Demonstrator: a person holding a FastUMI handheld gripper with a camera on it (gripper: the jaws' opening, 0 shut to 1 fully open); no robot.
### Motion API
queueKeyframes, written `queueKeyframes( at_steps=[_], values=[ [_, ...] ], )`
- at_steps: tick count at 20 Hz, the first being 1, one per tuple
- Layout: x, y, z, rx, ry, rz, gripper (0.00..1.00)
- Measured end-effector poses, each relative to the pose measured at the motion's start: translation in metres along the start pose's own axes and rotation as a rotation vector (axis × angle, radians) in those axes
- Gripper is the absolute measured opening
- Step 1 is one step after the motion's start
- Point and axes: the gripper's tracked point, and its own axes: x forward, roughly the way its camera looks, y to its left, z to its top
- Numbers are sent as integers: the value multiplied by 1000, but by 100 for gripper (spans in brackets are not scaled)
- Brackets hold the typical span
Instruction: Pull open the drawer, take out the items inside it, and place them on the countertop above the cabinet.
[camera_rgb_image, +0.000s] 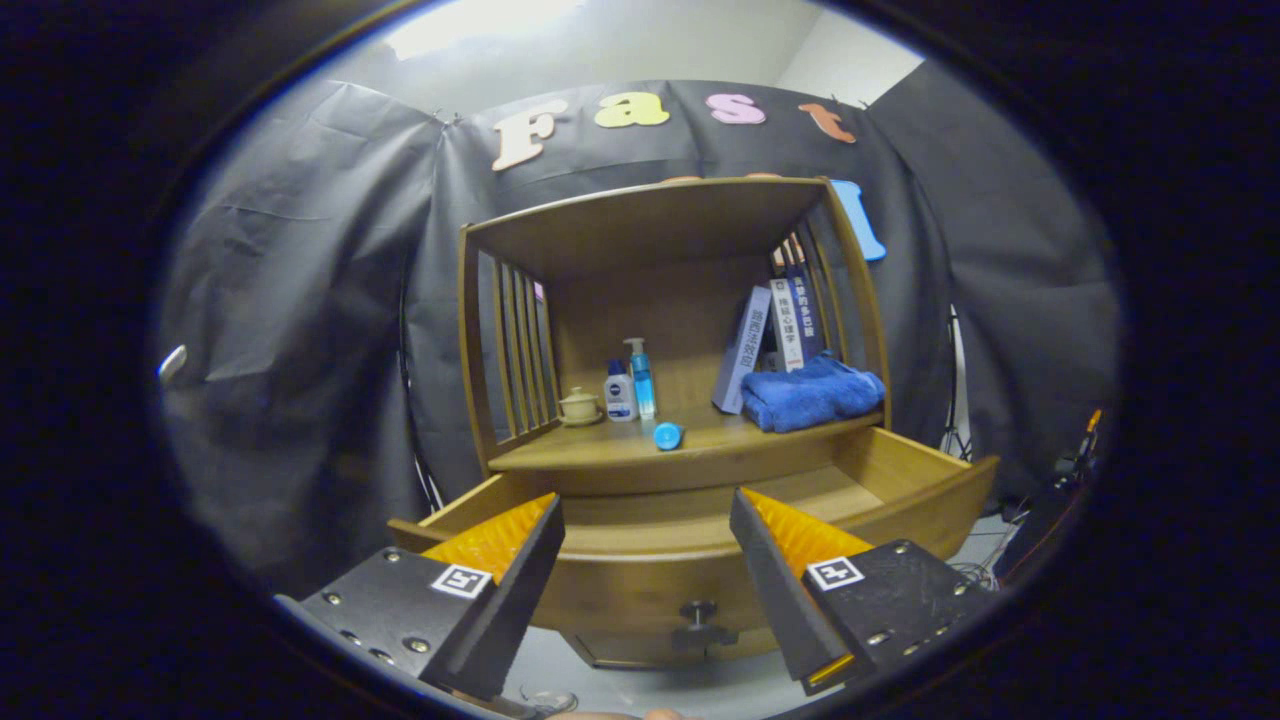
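Note:
The wooden cabinet's drawer (900, 505) stands pulled out toward me, and its bare wooden floor shows between the two fingers. Its round knob (698, 612) sits on the drawer front, low between the fingers. On the countertop (600, 452) above the drawer lies a small blue round item (667, 435) near the front edge. My gripper (645, 525) hovers open just in front of and slightly above the drawer front, with nothing between its fingers.
On the countertop stand a small cream lidded pot (579, 405), a white bottle (620, 392) and a blue pump bottle (641, 377). A folded blue towel (810, 392) lies at the right, with several books (775, 335) leaning behind it. Slatted side walls and a top shelf enclose the countertop.

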Motion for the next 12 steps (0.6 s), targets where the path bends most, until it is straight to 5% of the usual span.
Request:
queueKeyframes(
  at_steps=[12],
  values=[
    [4,-29,-63,-133,35,-92,99]
  ],
)
